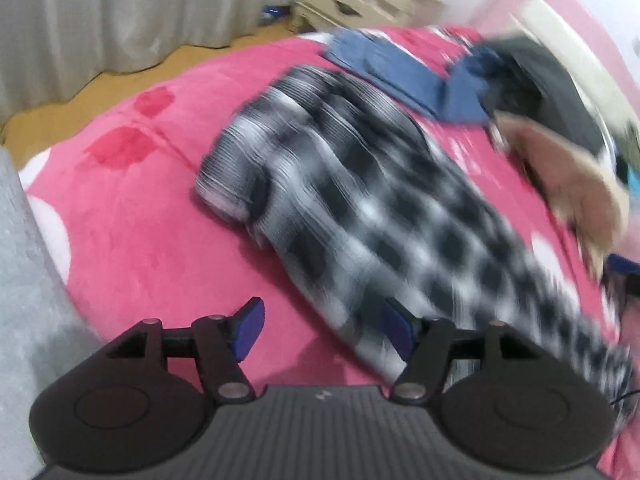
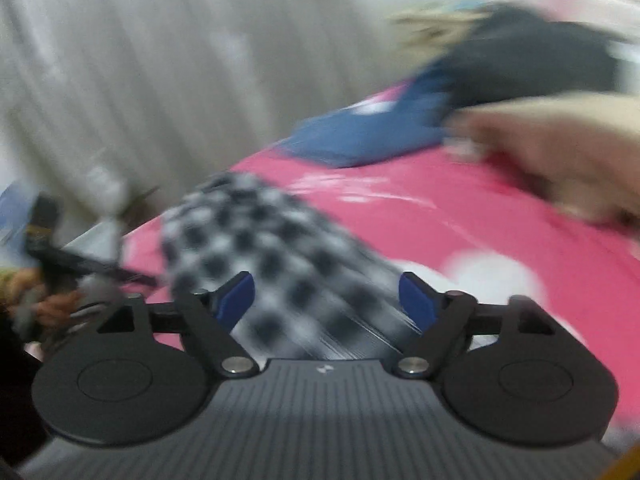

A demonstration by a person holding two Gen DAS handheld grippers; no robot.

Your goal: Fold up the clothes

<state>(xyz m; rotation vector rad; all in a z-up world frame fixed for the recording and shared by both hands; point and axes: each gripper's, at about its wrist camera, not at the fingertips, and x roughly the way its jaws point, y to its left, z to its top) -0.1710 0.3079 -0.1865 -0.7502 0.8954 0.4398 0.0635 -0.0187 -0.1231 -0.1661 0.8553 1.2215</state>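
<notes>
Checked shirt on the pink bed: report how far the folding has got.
Done: the checked shirt lies lengthwise on the pink blanket, apparently folded narrow; blur hides detail. In hand: nothing; left gripper and right gripper are open. Left: folding it shorter, plus the blue garment, dark garment and tan garment.

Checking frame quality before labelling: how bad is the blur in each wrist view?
Left wrist: checked shirt smeared, bed cover fairly clear, left gripper sharp. Right wrist: heavier smear throughout, shirt and blue garment soft, right gripper sharp.
</notes>
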